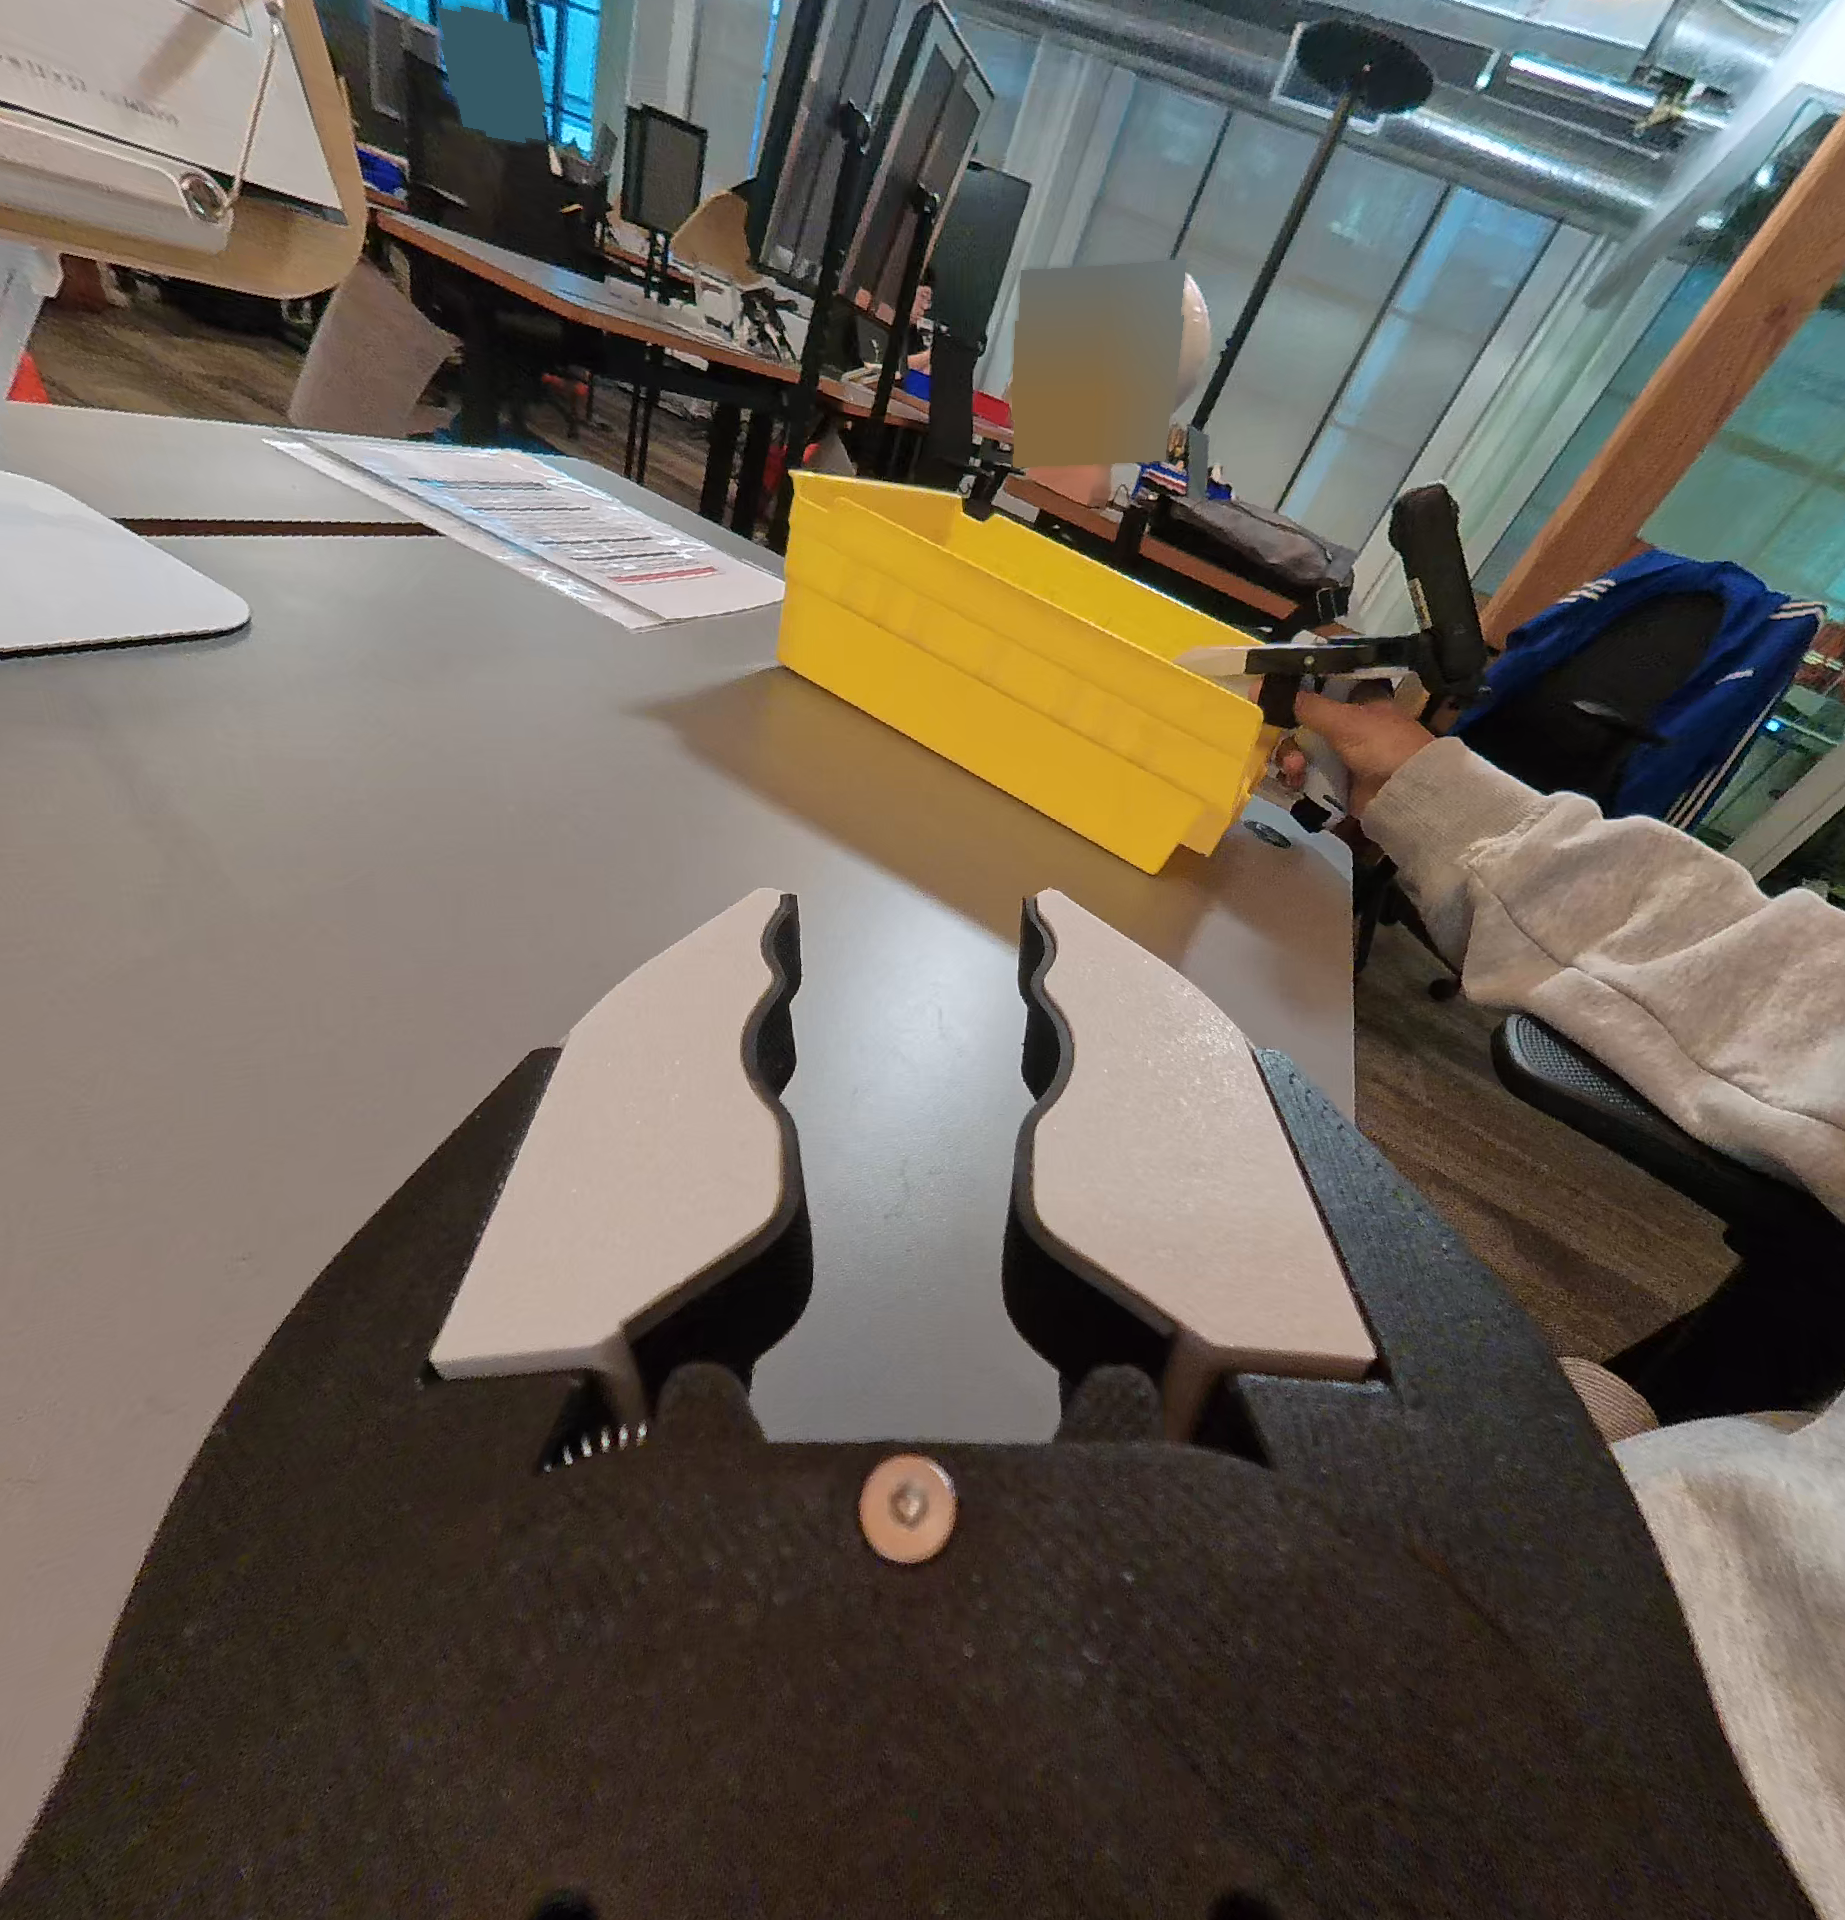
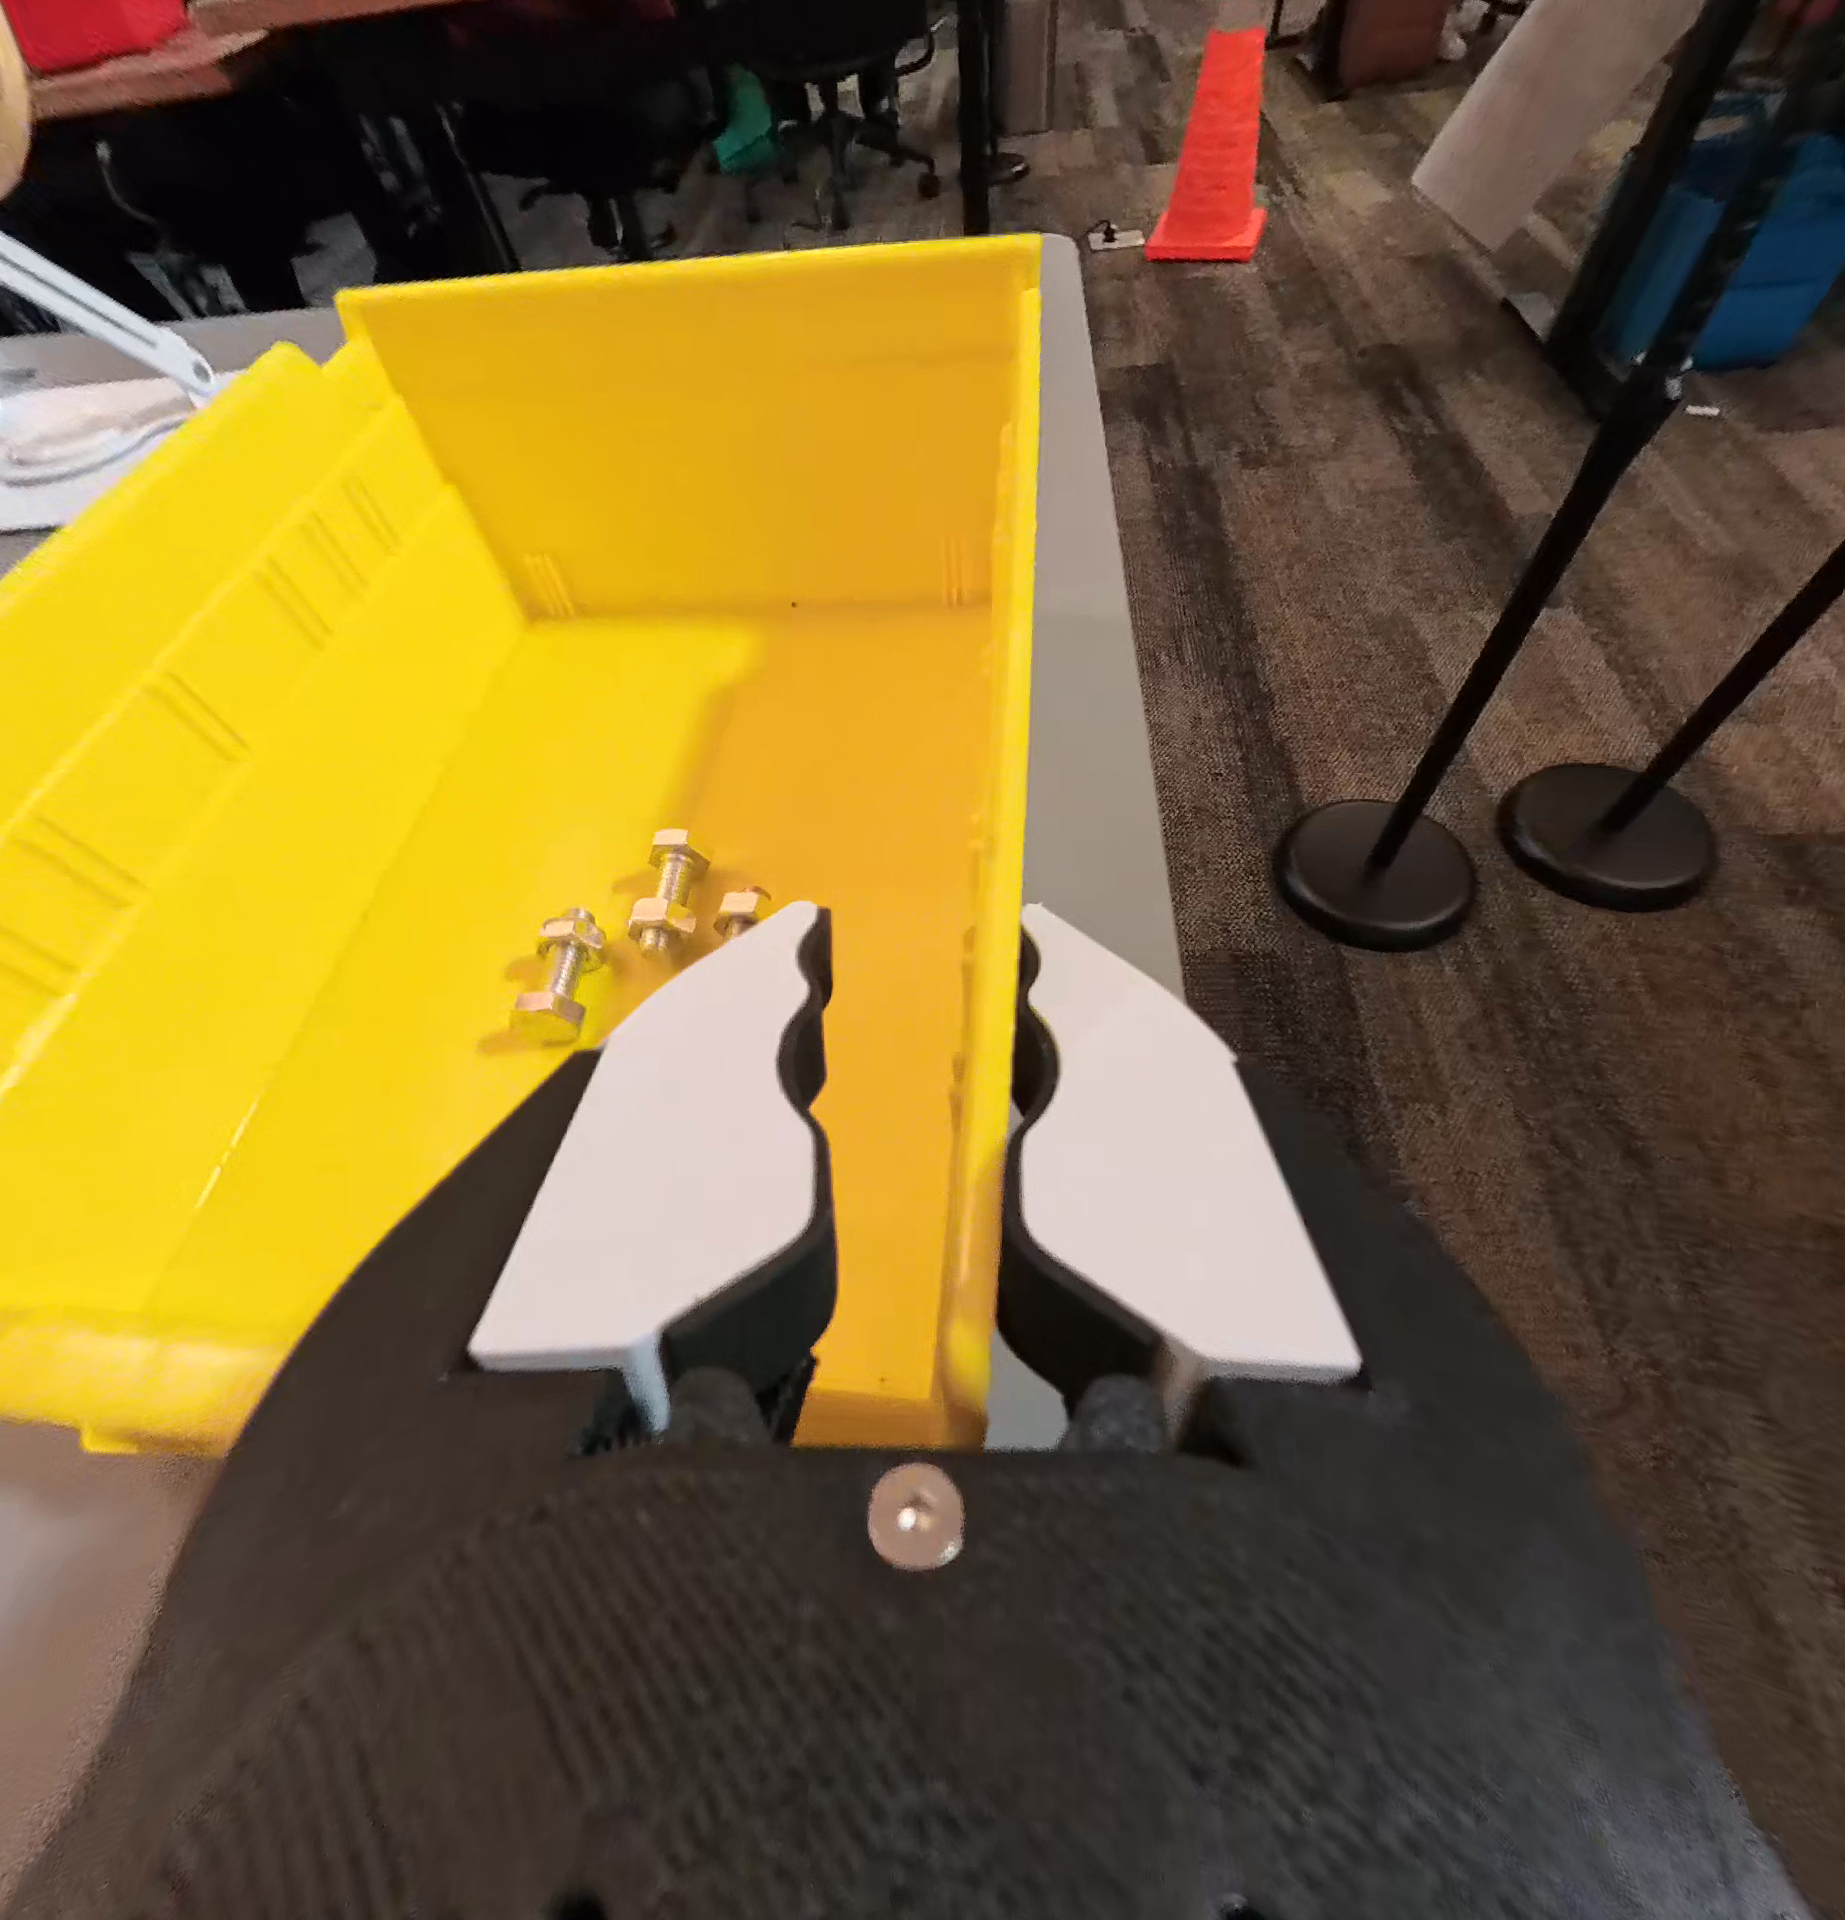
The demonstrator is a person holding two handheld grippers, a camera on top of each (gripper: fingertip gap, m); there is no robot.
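My right gripper (image 2: 923, 925) is open and straddles the right wall (image 2: 1004, 810) of a yellow bin (image 2: 689, 436). Its left finger is inside the bin and its right finger is outside, close against the wall. Three silver bolts with nuts (image 2: 663, 888) lie on the bin floor just left of the left fingertip. My left gripper (image 1: 910, 914) is open and empty, low over the grey table (image 1: 378, 831), well short of the yellow bin (image 1: 1001, 665). The right gripper (image 1: 1313, 660) also shows there at the bin's near end, held by a hand in a grey sleeve.
A white stand base (image 1: 66, 561) and a laminated sheet (image 1: 565, 530) lie on the table's far left. The table edge (image 2: 1105, 623) runs just right of the bin. Two black pole bases (image 2: 1375, 873) and an orange cone (image 2: 1214, 156) stand on the floor. A chair with a blue jacket (image 1: 1645, 675) stands beyond. The tips of one gripper are about 50 centimetres away from the tips of the other.
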